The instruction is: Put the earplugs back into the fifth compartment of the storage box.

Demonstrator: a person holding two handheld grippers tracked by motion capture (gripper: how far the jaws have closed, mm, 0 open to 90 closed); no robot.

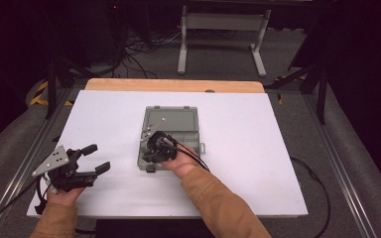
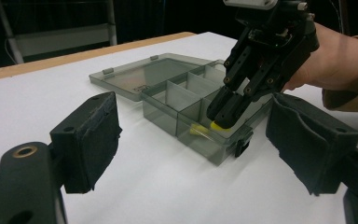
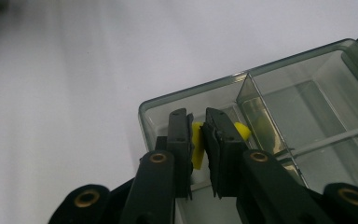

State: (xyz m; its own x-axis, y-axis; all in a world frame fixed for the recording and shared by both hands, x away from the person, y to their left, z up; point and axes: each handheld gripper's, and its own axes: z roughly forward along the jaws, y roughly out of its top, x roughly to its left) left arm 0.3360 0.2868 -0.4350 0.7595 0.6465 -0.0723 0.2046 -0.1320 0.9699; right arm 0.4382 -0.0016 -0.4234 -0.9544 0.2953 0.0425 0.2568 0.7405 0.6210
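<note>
A smoky grey compartment box point(image 1: 171, 116) lies open in the middle of the white table, its lid flat behind it. My right gripper point(image 1: 152, 148) points down into the box's near left corner compartment, shut on a small yellow piece point(image 3: 196, 145). From the left gripper view the yellow piece point(image 2: 217, 125) sits at the right gripper's tips point(image 2: 226, 114), just inside the box wall point(image 2: 200, 147). More yellow shows beside the right-hand jaw; whether it is the same piece I cannot tell. My left gripper point(image 1: 98, 157) rests at the table's near left, open and empty.
The white board point(image 1: 258, 148) has a wooden edge point(image 1: 173, 85) at the back. Beyond it on the floor stand a metal frame point(image 1: 223, 34) and loose cables. The box's other compartments point(image 3: 307, 107) look empty.
</note>
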